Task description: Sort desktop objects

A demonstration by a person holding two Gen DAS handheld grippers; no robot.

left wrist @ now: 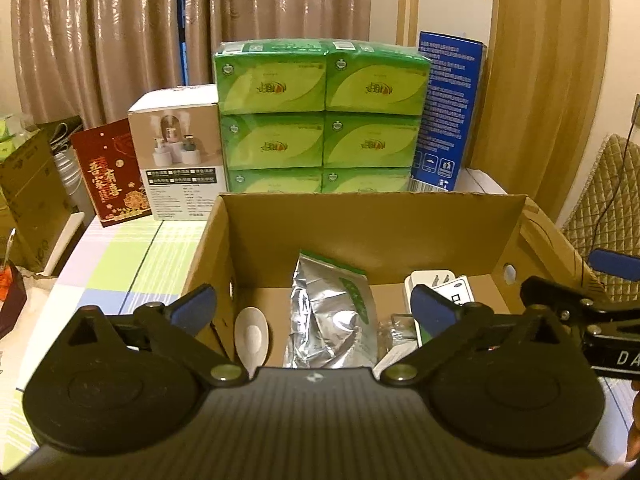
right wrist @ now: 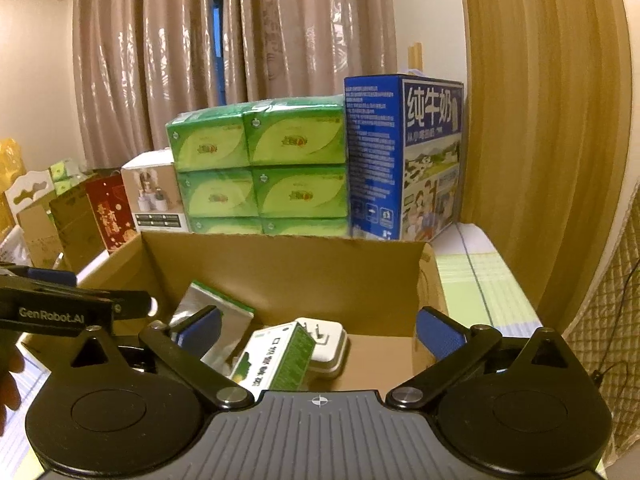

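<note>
- The left gripper (left wrist: 314,306) hangs over the near rim of the cardboard box (left wrist: 372,220), its jaws wide apart and holding nothing
- The right gripper (right wrist: 320,330) hangs over the same box (right wrist: 280,264) from the near right side, its jaws also spread wide and empty
- In the left wrist view the right gripper shows at the right edge, above the box's right wall; in the right wrist view the left gripper shows at the left edge, above the box's left wall
- On the box floor a silver foil pouch (left wrist: 328,312) with a green strip lies near the middle, reaching toward the near wall
- A white spoon (left wrist: 252,334) lies in the near left corner of the box, just beside the pouch
- A white plug adapter (right wrist: 328,340) sits toward the right side of the box floor, with a green and white medicine carton (right wrist: 276,356) leaning just in front of it, touching it
- The box stands on a table with a checked cloth (left wrist: 132,256)
- Behind the box's far wall, along the far edge of the table, stand a stack of green tissue packs (left wrist: 320,116), a blue milk carton (right wrist: 404,156) to their right, a white humidifier box (left wrist: 176,152) to their left, and a red gift bag (left wrist: 108,176) further left
- Brown curtains (left wrist: 120,32) hang behind all of it
</note>
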